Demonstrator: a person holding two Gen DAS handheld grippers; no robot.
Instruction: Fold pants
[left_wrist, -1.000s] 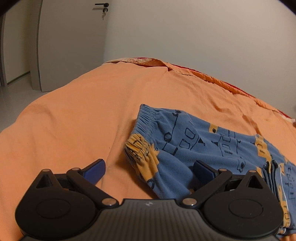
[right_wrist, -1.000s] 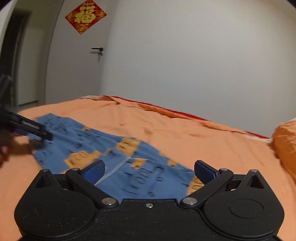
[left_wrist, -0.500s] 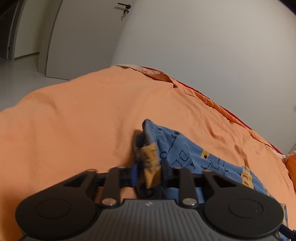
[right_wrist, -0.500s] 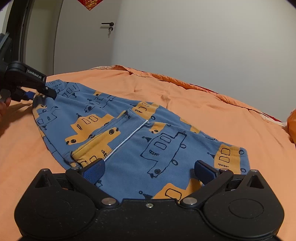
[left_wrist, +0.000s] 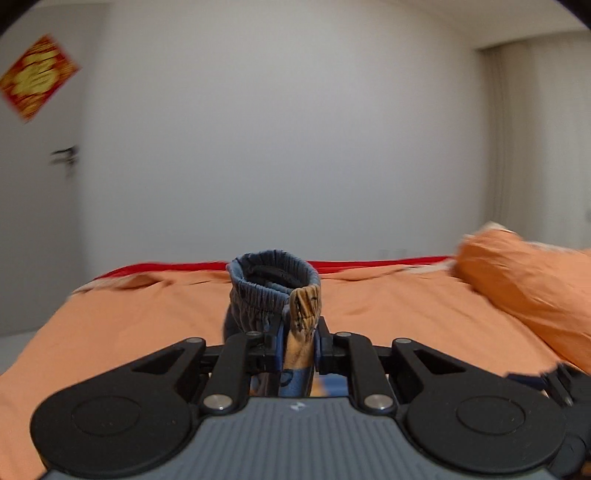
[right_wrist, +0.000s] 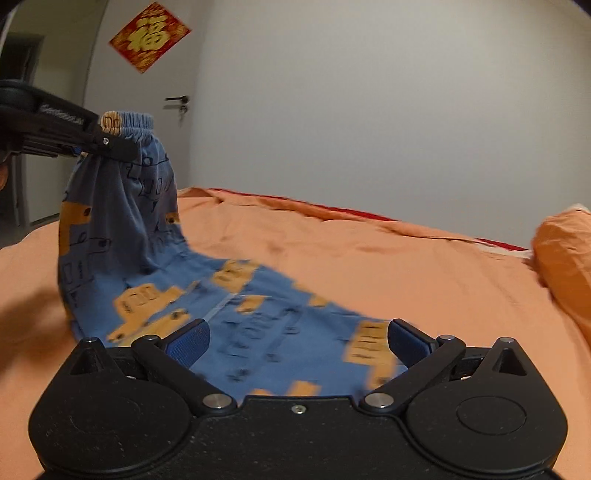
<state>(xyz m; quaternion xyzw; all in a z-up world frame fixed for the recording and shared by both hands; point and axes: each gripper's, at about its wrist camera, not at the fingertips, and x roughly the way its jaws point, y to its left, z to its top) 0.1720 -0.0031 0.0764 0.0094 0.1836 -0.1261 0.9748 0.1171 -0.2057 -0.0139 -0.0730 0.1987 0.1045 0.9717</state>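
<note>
The pants (right_wrist: 258, 325) are blue with orange vehicle prints and lie on the orange bed. My left gripper (left_wrist: 298, 347) is shut on the pants' elastic waistband (left_wrist: 275, 291), which bunches up above the closed fingers. In the right wrist view the left gripper (right_wrist: 110, 142) holds the waistband end high above the bed at the left, so the cloth hangs down from it. My right gripper (right_wrist: 295, 338) is open, low over the leg end of the pants, with cloth between its blue pads (right_wrist: 186, 341) but not clamped.
The orange bedsheet (right_wrist: 369, 266) covers the whole bed. An orange pillow (left_wrist: 528, 280) lies at the right. A white wall, a door with a handle (right_wrist: 177, 99) and a red paper decoration (right_wrist: 149, 35) stand behind the bed.
My left gripper closed on the waistband and lifted it high off the bed, turning toward the pillow. My right gripper stayed open and moved in over the leg end.
</note>
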